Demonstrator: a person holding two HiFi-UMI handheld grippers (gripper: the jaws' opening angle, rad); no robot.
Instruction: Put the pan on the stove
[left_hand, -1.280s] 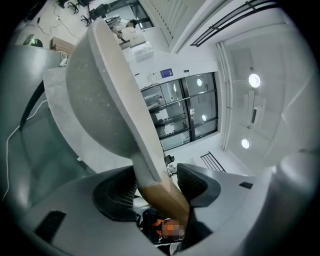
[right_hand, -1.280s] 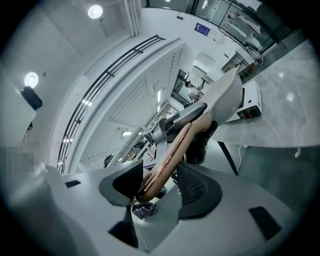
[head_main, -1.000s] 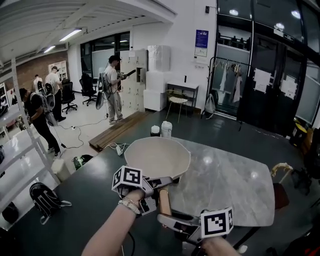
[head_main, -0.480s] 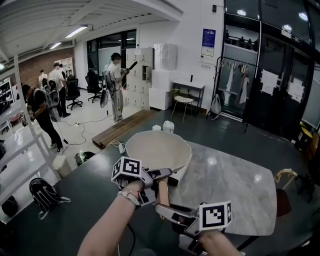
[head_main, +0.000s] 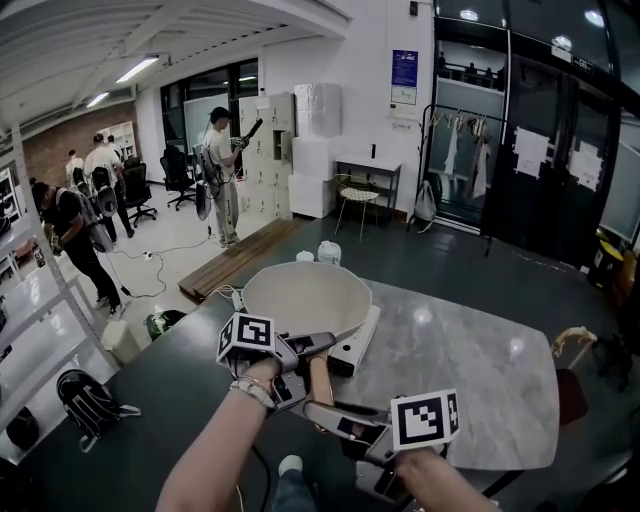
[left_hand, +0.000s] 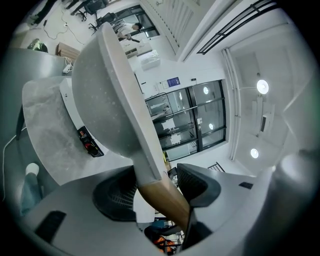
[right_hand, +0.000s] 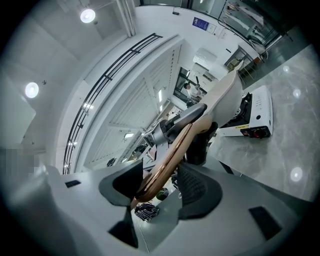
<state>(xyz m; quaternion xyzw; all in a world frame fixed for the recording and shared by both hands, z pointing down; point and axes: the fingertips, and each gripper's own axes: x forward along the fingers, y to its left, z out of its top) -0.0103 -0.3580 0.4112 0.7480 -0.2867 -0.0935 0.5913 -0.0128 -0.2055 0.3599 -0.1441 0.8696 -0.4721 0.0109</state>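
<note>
A cream pan (head_main: 305, 297) with a wooden handle (head_main: 320, 380) hangs in the air, its bowl over a white portable stove (head_main: 352, 346) on the near left corner of the marble table (head_main: 470, 370). My left gripper (head_main: 312, 350) is shut on the handle close to the bowl. My right gripper (head_main: 320, 412) is shut on the handle's end. In the left gripper view the handle (left_hand: 162, 197) runs between the pads up to the pan (left_hand: 105, 100), seen edge-on. In the right gripper view the handle (right_hand: 167, 160) leads to the pan (right_hand: 227, 97), with the stove (right_hand: 252, 117) beneath it.
The table's near edge runs just in front of my hands. Two white bottles (head_main: 328, 252) stand on the dark floor beyond the pan. A wooden chair (head_main: 572, 345) is at the table's right end, metal shelving (head_main: 40, 300) at the left. Several people (head_main: 218, 170) stand far back left.
Both grippers have carried the pan forward over the table's corner. The stove, hidden a second ago, now shows under the pan's right side.
</note>
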